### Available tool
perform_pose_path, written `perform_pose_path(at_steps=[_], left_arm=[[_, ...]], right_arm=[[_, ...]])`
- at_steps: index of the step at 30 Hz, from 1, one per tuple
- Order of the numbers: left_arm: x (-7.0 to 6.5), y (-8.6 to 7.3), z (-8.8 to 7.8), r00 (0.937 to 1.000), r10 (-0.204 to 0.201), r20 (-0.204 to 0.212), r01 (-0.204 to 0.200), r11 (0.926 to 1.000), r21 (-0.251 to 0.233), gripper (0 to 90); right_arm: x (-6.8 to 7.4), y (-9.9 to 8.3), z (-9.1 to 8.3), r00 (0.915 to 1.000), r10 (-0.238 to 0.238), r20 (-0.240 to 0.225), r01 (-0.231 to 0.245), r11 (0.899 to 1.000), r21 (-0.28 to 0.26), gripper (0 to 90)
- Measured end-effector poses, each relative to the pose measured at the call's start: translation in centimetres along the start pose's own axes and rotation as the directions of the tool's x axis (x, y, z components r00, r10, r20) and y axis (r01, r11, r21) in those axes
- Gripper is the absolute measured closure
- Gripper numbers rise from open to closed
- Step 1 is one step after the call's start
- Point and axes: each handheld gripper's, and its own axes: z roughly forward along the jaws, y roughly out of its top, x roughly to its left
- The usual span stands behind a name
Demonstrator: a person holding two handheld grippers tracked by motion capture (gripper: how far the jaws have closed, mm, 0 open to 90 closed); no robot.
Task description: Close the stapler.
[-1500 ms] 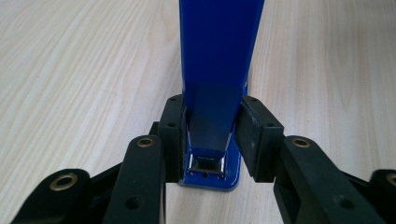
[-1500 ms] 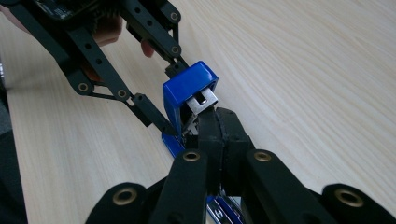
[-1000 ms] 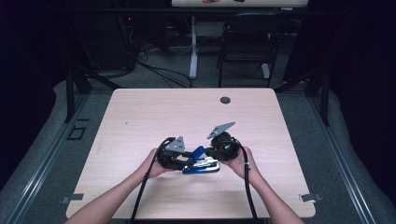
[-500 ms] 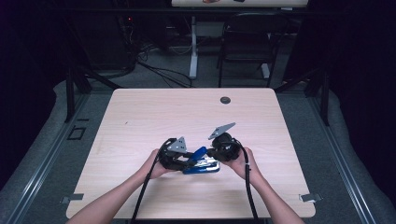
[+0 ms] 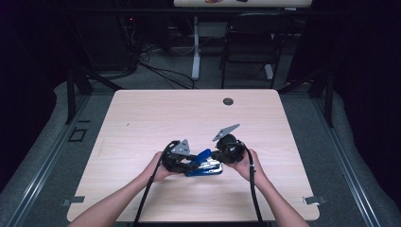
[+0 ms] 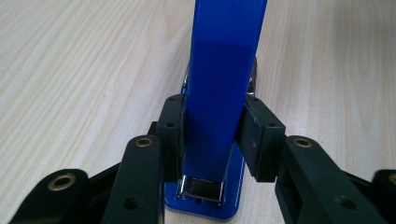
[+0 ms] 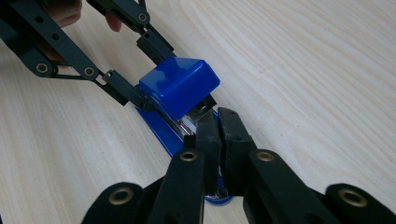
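Note:
A blue stapler [image 5: 204,163] lies on the wooden table [image 5: 142,123] near its front edge, between the person's two hands. Its blue top arm [image 6: 224,70] is swung up off the base. My left gripper [image 6: 212,135] is shut on that arm, one pad [image 6: 172,135] pressed on each side. In the right gripper view the raised blue cap [image 7: 180,86] shows with the left gripper [image 7: 149,74] around it. My right gripper [image 7: 215,123] is shut, its pads pressed together, tips at the stapler's metal magazine [image 7: 194,119] over the blue base. I cannot tell whether anything thin is pinched there.
A small dark round grommet [image 5: 228,101] sits near the table's far edge. Behind the table stand a black chair [image 5: 248,42] and cables on the floor. Both forearms come in from the bottom edge, a cable trailing from each gripper.

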Motion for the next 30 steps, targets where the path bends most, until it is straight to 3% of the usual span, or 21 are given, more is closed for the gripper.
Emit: perform_pose_path(at_steps=[13,18,22,25,30], left_arm=[[-0.4,0.0,0.4,0.9996,0.014,-0.026,-0.014,0.9999,-0.001,64.2],[-0.4,0.0,0.5,0.9996,0.009,-0.028,-0.009,0.9999,0.005,63.9],[-0.5,0.1,0.8,0.9994,0.006,-0.033,-0.006,0.9999,0.009,63.7],[-0.5,0.2,0.9,0.9994,0.008,-0.033,-0.008,0.9998,0.015,63.5],[-0.4,0.2,1.0,0.9995,0.002,-0.03,-0.001,0.9998,0.021,63.3]], right_arm=[[-0.9,-0.5,-0.7,0.9993,0.038,0.004,-0.038,0.999,0.01,88.2],[-1.0,-0.6,-0.2,0.9995,0.032,-0.005,-0.032,0.999,0.044,87.5],[-1.7,-1.1,-0.1,0.9982,0.059,0.004,-0.059,0.995,0.077,87.5],[-2.2,-1.3,-0.7,0.9973,0.07,0.022,-0.071,0.997,0.037,87.6],[-1.7,-0.6,-2.1,0.9966,0.074,0.038,-0.073,0.997,-0.027,87.7]])
